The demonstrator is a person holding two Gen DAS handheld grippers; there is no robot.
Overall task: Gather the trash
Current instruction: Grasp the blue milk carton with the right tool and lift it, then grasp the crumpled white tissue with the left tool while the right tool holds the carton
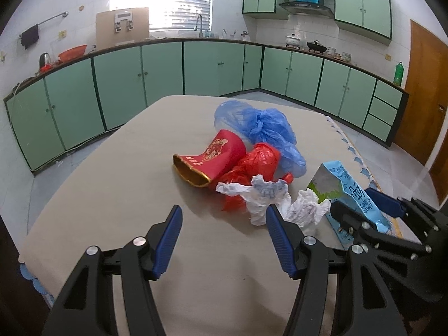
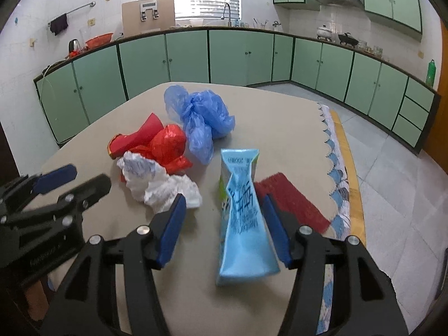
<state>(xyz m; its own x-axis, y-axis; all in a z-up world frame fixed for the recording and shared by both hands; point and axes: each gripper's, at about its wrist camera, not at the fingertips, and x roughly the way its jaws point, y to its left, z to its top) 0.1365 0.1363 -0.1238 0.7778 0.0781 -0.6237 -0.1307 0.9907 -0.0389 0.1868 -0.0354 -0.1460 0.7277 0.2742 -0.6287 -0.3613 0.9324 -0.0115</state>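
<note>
Right gripper (image 2: 224,210) jaws parted around blue carton (image 2: 243,224)

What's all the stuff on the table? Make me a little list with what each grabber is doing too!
table: grey top, trash piled near the middle
blue bag: crumpled plastic, at the far end of the pile
red bag: shiny plastic, beside a red paper cup lying on its side
white paper: crumpled wads
milk carton: squashed light blue, between the right gripper's fingers
left gripper: open, nothing in it
right gripper: open, pads not squeezing the carton
</note>
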